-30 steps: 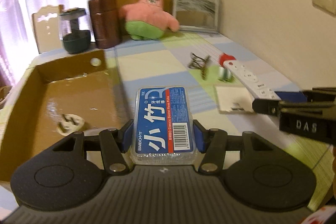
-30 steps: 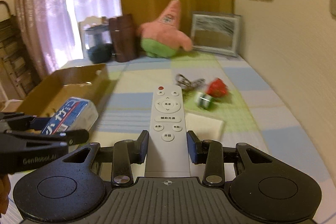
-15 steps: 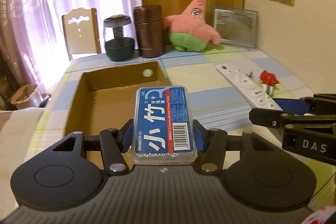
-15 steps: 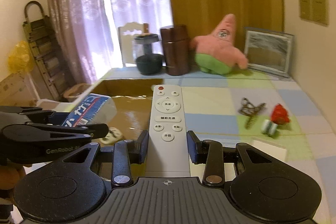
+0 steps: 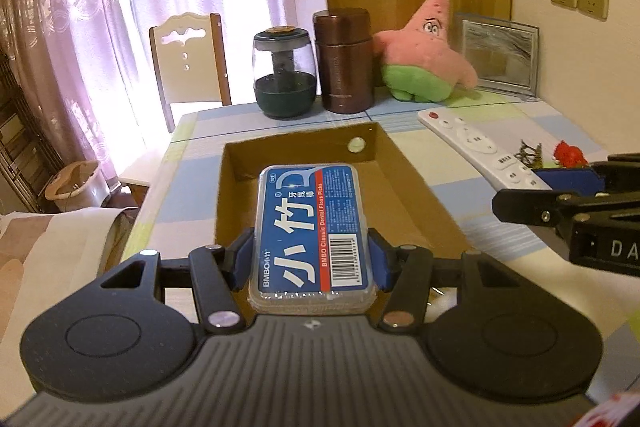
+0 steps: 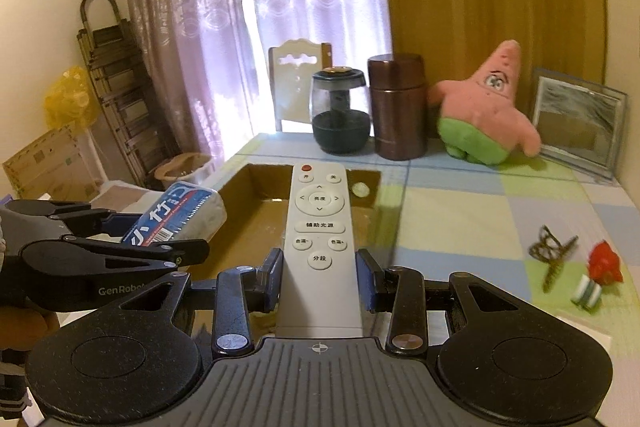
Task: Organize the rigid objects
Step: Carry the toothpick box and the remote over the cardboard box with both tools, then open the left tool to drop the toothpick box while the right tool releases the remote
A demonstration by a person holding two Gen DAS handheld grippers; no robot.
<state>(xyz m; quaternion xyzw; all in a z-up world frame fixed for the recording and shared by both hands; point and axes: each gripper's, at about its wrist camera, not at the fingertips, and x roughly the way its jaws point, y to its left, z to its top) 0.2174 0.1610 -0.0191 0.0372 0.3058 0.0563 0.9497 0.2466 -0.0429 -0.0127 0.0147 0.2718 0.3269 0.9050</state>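
My left gripper (image 5: 312,261) is shut on a blue floss pick box (image 5: 312,227), held flat above the near end of the brown cardboard tray (image 5: 416,195). My right gripper (image 6: 319,283) is shut on a white remote control (image 6: 320,227), which hangs over the cardboard tray (image 6: 260,223). In the left wrist view the remote control (image 5: 480,147) and the right gripper (image 5: 560,199) sit to the right of the tray. The floss pick box (image 6: 176,215) and the left gripper (image 6: 132,235) show at the left of the right wrist view.
A dark jar (image 5: 284,75), a brown canister (image 5: 344,61), a pink star plush (image 5: 424,55) and a framed picture (image 5: 498,53) line the table's far edge. A hair clip (image 6: 550,251), a red item (image 6: 606,261) and a small green-white item (image 6: 588,293) lie on the checked cloth at the right. A chair (image 5: 188,59) stands behind the table.
Both grippers have swung left from the right side of the table to over the cardboard tray, each still holding its object. The tray now fills the middle of both views.
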